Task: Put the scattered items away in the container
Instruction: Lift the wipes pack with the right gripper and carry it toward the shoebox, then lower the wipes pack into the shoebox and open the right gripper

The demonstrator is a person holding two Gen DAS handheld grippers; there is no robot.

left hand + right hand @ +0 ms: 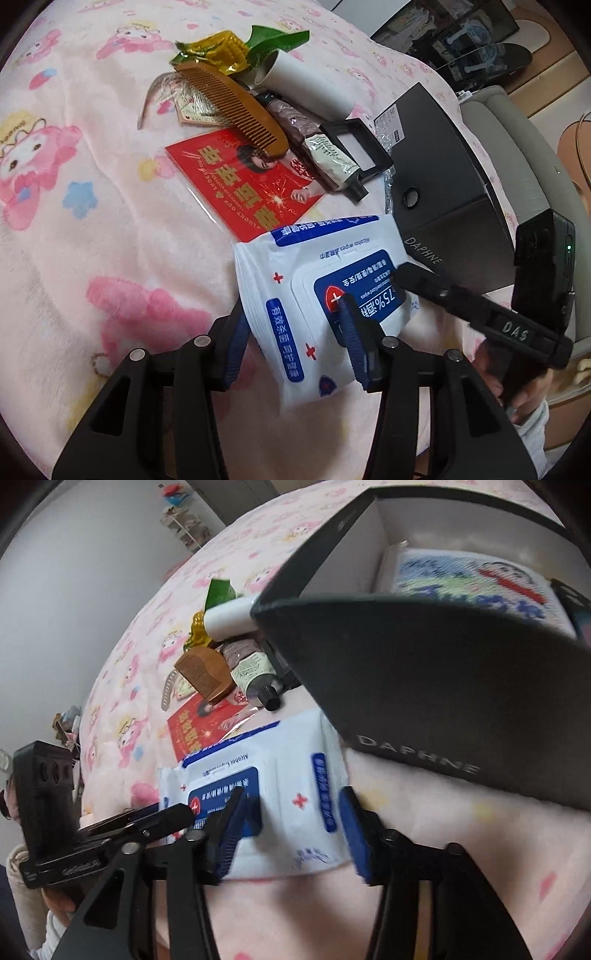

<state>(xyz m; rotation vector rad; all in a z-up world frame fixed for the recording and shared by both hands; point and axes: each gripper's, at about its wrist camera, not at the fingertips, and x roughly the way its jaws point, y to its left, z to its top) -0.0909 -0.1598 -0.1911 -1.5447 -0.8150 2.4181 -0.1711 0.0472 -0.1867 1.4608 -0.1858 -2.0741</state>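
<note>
Between the blue pads of the left hand-held gripper point(291, 332) lies the pack of alcohol wipes point(314, 295), flat on the pink bed point(92, 184); the jaws stand partly open astride its near end, and I cannot tell whether the pads press it. The right hand-held gripper point(295, 827) straddles the same pack from the other side, also partly open, with the pack between its jaws; whether it has a real hold is not clear either.

The pack looks soft and squashy, light to middling in weight, with a slick plastic skin that could slide out of a shallow pinch. A hold across its thick middle, clear of the flip lid, seems safest, since a corner would just fold.

Just beyond the right hand-held gripper, touching or nearly touching the pack, stands the black box point(424, 686), open at the top with printed things already inside.

Farther ahead of the left hand-held gripper lie, counted: one red card point(236, 184), one wooden comb point(236, 107), one hand-cream tube point(328, 155), one white roll point(303, 85), one yellow-and-green wrapped snack point(229, 48), one small black frame point(362, 147) and one hairband point(147, 103), partly hidden under the comb.
</note>
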